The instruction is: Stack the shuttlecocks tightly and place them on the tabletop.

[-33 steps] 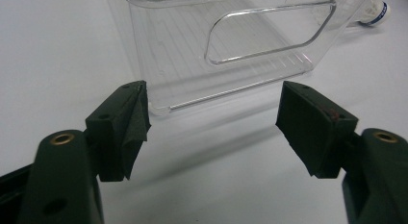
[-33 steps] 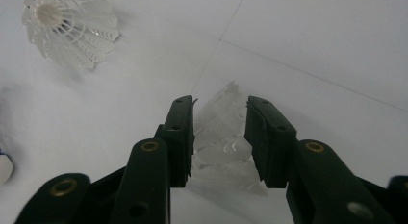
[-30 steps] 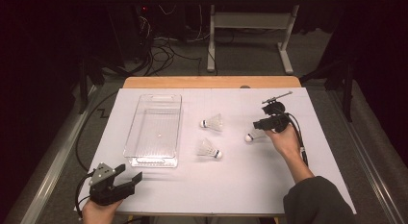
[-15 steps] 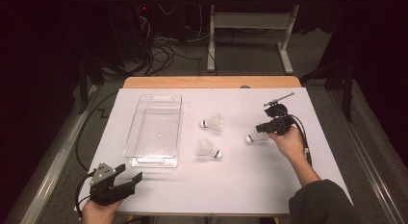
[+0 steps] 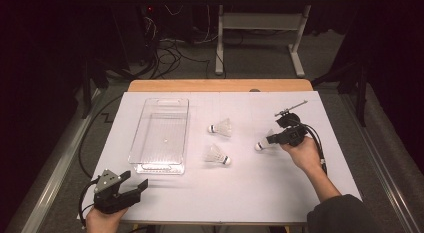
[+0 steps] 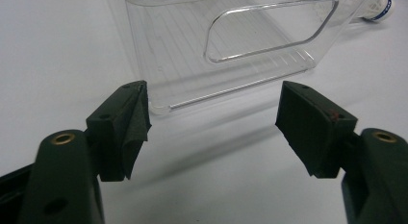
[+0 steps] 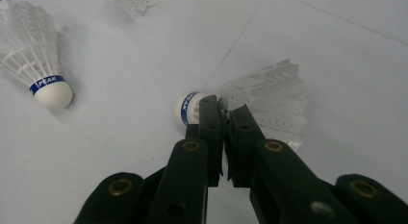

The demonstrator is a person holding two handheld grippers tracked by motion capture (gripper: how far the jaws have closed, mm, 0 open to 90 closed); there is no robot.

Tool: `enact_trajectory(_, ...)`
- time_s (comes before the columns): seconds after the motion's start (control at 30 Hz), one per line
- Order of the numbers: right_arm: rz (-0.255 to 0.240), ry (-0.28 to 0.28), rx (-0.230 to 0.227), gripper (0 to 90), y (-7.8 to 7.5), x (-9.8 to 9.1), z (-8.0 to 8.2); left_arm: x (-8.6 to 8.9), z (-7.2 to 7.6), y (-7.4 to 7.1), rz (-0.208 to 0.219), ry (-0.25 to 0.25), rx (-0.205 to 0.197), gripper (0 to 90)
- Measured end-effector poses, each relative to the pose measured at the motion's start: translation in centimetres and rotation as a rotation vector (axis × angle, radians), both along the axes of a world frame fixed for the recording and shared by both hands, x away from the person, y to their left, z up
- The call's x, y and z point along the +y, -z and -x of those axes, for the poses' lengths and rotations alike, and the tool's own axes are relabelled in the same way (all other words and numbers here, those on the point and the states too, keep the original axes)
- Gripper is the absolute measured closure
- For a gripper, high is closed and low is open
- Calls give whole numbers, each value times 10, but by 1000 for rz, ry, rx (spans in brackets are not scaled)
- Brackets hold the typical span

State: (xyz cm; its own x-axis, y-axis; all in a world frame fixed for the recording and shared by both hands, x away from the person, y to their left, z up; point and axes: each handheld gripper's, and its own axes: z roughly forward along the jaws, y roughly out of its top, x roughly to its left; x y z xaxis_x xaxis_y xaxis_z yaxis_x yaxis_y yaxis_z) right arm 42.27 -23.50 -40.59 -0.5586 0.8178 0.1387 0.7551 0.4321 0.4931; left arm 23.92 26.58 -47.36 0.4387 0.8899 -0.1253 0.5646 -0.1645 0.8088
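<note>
Table [image 5: 260, 193]: white, filled the middle of the high view.
Bin [image 5: 161, 135]: clear, centre-left.
Left gripper [image 5: 131, 189]: lower left, jaws released.
Right gripper [image 5: 272, 139]: centre-right, jaws had just been closing, grasping a shuttlecock.
Shuttlecock [image 7: 260, 96]: centre-right, pinched near its cork.

Black claw [image 7: 223, 118] (brass screws), dark sleeve [image 5: 340, 215].

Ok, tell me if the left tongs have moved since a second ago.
No. The left tongs sit where they were, at the table's near left corner, just short of the clear box's near end.
</note>
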Motion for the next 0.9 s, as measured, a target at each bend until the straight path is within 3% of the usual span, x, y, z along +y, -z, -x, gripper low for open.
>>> enact_trajectory(0.37,-27,-18,20,899,7,-8,13,0,0,0,-4,-1,-1,284)
enact_trajectory(0.9,-70,-21,-17,900,3,-11,19,0,0,0,-5,-5,-2,285)
